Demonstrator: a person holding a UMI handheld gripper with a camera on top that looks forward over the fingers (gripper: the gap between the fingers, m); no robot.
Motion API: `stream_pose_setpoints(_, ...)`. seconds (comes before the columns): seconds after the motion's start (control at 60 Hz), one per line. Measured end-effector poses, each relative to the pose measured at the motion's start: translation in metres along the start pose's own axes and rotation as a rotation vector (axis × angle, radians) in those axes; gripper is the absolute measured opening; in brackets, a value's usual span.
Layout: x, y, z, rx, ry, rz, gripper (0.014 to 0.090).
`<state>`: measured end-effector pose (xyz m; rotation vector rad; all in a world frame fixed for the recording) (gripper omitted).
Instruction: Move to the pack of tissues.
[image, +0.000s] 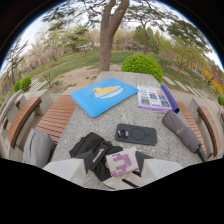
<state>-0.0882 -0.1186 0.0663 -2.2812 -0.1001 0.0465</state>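
Hovering low in the frame, the fingers (122, 172) show as two pale pads (67, 167) spread wide apart, gripping nothing. Sitting right in the gap between them, at lower centre, the pack of tissues (121, 163), white with a purple print, resting on the counter (150, 120) and partly on a black cloth pouch (92, 150), so apparently supported from below rather than held. Judging from that, reached already or nearly so. Lying just beyond, at centre, a dark phone (135, 134), face down with its ring upward, flat and well clear of the pack. Farther up and left of centre, a blue mat with a yellow duck (104, 96); upper right of centre, a printed leaflet (152, 97) with a purple pen (169, 97) along its edge. At the right, a folded grey umbrella (181, 131) laid near the counter's rim. At the left, wooden bench slats (57, 117), likely seating. Beyond, a tree trunk (107, 40) and a round green shrub (141, 65).
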Motion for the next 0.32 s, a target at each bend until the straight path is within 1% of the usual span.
stream_pose_setpoints(0.317, -0.0004, 0.0024, -0.0011, -0.002, -0.001, 0.012, 0.0846)
